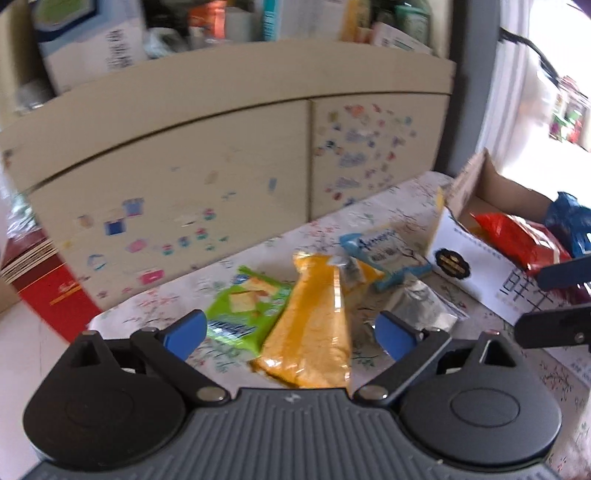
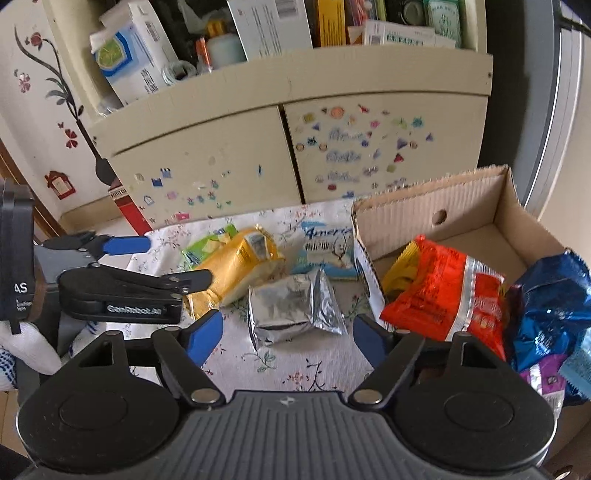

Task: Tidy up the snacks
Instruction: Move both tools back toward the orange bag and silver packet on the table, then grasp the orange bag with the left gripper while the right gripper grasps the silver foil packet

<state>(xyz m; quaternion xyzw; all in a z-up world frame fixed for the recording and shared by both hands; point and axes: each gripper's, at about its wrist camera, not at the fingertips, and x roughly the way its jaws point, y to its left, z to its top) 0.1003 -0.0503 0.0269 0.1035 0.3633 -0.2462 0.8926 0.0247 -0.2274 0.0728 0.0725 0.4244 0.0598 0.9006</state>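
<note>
Several snack packets lie on the floral tablecloth (image 2: 306, 365). My left gripper (image 1: 291, 336) is open above a yellow packet (image 1: 314, 325), whose near end lies between the blue pads without touching them. A green packet (image 1: 247, 306) lies at its left, partly under it. My right gripper (image 2: 288, 339) is open just short of a silver foil packet (image 2: 291, 306), which its pads do not touch. A blue-and-white packet (image 2: 325, 251) lies behind. The cardboard box (image 2: 461, 206) at the right holds a red packet (image 2: 447, 291) and a blue one (image 2: 550, 306).
A cream cabinet (image 2: 207, 147) covered in stickers stands right behind the table, with a crowded shelf (image 2: 258, 33) of boxes above it. A red box (image 1: 55, 295) sits on the floor at the left. A purple packet (image 2: 543, 380) lies at the box's near corner.
</note>
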